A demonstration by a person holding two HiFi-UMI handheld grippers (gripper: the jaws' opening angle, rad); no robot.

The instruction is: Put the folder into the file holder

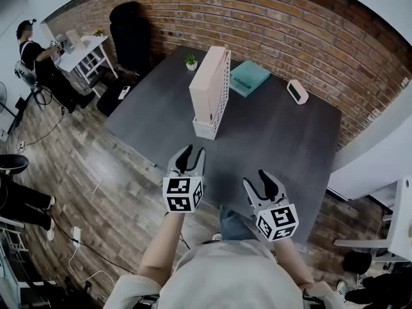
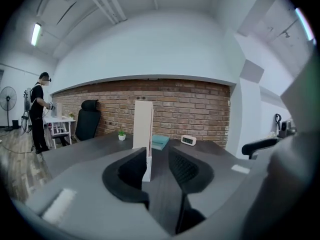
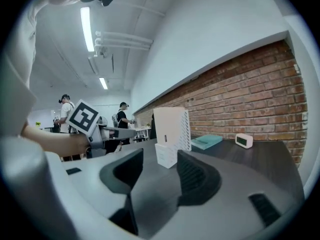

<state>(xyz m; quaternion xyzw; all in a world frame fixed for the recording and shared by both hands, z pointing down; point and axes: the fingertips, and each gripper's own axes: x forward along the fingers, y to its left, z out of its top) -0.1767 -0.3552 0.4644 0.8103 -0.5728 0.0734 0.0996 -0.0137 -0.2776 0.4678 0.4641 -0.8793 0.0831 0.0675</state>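
Brick wall (image 1: 290,24) runs behind, wood floor (image 1: 96,185) on the left. The dark grey table (image 1: 277,147) fills the middle of the head view. A black office chair (image 1: 131,34) stands at its far left corner. Beyond that, a person (image 1: 38,60) in black stands at a small white desk (image 1: 87,47). A white mesh file holder (image 1: 205,129) stands upright near the table's middle, well apart from both claws. The pale pink folder (image 1: 207,76) is already upright inside the holder, its top edge above the holder's wall. The left gripper (image 1: 192,153) is held over the near left table edge, marker cube toward the camera. Its jaws are spread with nothing between them. In the left gripper view the holder only shows far off through the gap. The right gripper (image 1: 256,180) is beside it over the near edge, well short of the holder. Its jaws are also spread and empty, and the right gripper view shows bare tabletop ahead. The two claws don't touch each other. A teal flat book or folder (image 1: 249,77) lies on the table just behind and right of the holder. A small white clock (image 1: 297,91) sits right of the teal item near the wall side. A tiny potted plant (image 1: 191,62) in a white pot sits at the far edge, left of the holder.
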